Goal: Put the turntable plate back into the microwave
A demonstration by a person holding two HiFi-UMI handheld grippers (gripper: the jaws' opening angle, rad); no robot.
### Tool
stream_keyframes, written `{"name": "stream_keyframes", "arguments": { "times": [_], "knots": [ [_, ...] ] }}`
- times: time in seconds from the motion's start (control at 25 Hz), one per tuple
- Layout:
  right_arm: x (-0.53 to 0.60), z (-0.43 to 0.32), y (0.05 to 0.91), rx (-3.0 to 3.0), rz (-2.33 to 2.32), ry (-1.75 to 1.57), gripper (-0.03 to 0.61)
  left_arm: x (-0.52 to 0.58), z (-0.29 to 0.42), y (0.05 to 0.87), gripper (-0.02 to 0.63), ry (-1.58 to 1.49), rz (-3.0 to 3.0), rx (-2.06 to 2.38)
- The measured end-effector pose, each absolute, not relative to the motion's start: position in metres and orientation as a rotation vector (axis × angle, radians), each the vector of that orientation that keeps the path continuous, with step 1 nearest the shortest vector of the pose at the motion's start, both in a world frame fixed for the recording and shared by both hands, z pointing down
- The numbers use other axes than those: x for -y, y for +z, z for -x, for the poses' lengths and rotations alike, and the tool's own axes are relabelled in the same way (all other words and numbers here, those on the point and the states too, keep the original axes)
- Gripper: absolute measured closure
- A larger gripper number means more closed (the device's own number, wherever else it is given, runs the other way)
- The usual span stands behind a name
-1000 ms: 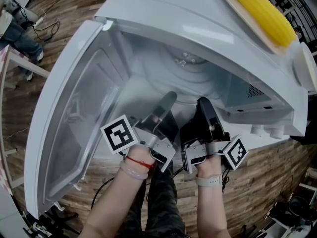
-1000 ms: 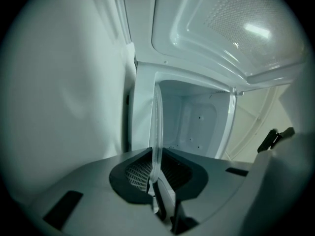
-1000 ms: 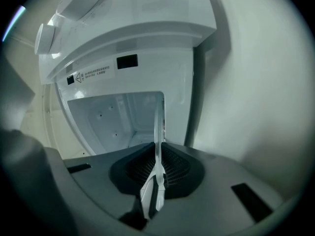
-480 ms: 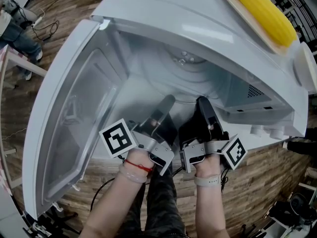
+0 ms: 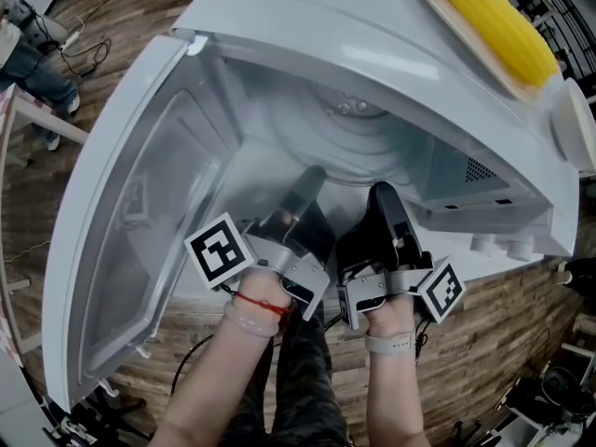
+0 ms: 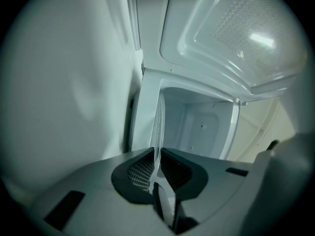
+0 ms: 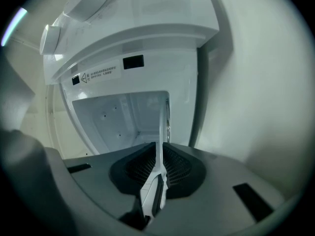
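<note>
The clear glass turntable plate (image 5: 365, 140) lies level inside the open white microwave (image 5: 307, 17), just above the cavity floor. Both grippers hold its near rim. My left gripper (image 5: 307, 182) is shut on the rim at the left, my right gripper (image 5: 381, 199) at the right. In the left gripper view the plate (image 6: 159, 127) shows edge-on, pinched between the dark ribbed pads of the left gripper (image 6: 156, 168). The right gripper view has the same thin glass edge (image 7: 161, 129) clamped in the right gripper (image 7: 158, 168), with the cavity's back wall beyond.
The microwave door (image 5: 121, 240) hangs open at the left, close to my left hand. A yellow corn cob (image 5: 489, 21) lies on a tray on top of the microwave. Knobs (image 5: 498, 245) stick out at the front right. Wooden floor lies below.
Both grippers have pushed slightly deeper into the cavity, the left one more, carrying the plate inward.
</note>
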State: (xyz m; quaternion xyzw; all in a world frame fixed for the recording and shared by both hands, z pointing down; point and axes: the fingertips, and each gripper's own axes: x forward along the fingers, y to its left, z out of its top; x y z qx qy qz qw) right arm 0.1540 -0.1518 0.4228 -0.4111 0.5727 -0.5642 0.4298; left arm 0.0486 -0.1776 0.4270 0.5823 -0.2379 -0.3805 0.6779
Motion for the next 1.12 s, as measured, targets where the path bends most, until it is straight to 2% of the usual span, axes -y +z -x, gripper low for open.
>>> {"name": "stream_keyframes", "arguments": {
  "times": [1.12],
  "knots": [
    [0.156, -0.154, 0.417, -1.45, 1.023, -1.384, 0.528, 0.197, -0.055, 0.422, 0.571, -0.797, -1.333, 0.554]
  ]
}}
